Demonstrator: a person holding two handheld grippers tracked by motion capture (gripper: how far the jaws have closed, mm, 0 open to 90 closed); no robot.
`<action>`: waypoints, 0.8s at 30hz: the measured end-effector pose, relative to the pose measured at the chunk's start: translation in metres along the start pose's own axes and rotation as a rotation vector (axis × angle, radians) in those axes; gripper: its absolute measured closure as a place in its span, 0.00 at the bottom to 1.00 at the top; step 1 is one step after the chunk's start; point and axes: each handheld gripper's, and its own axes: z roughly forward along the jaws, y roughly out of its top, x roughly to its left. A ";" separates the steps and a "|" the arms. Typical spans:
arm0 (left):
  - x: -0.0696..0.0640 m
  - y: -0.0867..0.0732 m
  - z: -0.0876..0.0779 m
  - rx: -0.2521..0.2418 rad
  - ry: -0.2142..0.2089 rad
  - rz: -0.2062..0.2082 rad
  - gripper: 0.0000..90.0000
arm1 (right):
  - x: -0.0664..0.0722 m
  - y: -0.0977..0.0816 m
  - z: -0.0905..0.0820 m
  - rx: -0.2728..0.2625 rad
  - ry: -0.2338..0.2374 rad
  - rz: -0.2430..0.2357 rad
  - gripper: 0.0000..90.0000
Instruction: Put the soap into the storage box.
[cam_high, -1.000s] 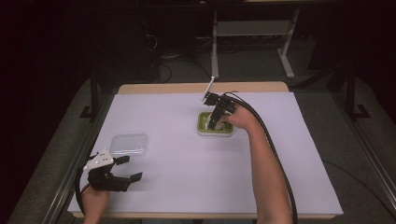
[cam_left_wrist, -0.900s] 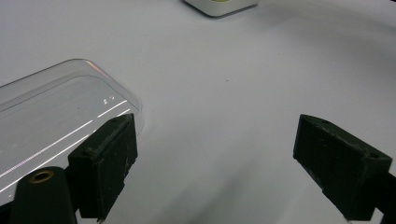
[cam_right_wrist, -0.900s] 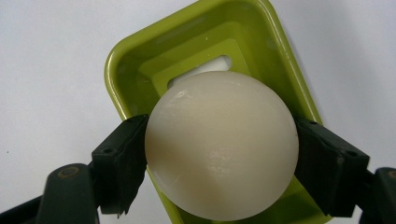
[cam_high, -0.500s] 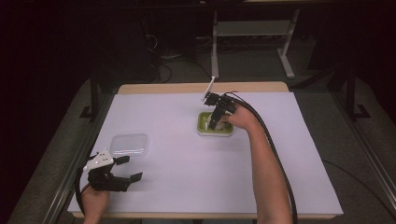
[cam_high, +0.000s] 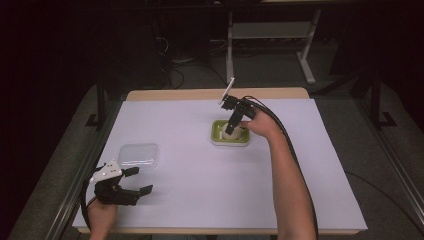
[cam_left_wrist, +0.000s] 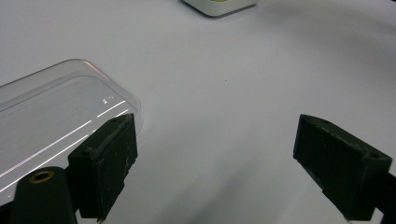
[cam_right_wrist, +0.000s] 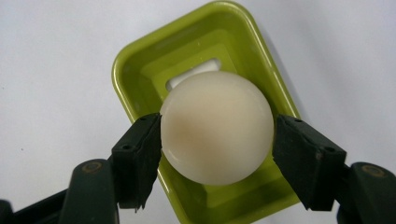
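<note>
Right tongs (cam_right_wrist: 217, 140) just closed on cream ball (cam_right_wrist: 217, 126) | left tongs (cam_left_wrist: 217, 158) apart, unmoved

no readable text, labels, brands or numbers anywhere; clear lid (cam_left_wrist: 51, 116) at 9 o'clock shows only two tiny embossed marks, too small to read

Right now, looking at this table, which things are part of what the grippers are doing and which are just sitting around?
In the job:
- right gripper, just closed, jaws against the round cream piece
- green dish beneath that piece

Lying about:
- clear plastic lid, flat on the white table cover
- left gripper, jaws open, holding nothing, beside the lid
</note>
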 end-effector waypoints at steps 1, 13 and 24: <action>0.000 0.000 0.000 -0.001 0.000 0.000 0.14 | 0.000 -0.001 0.000 -0.003 0.002 -0.002 0.35; -0.001 0.000 0.000 0.003 0.003 -0.001 0.14 | 0.002 -0.013 -0.012 -0.042 0.036 0.008 0.33; -0.001 0.001 0.001 0.005 0.004 0.011 0.14 | 0.005 -0.029 -0.025 -0.090 0.050 0.030 0.31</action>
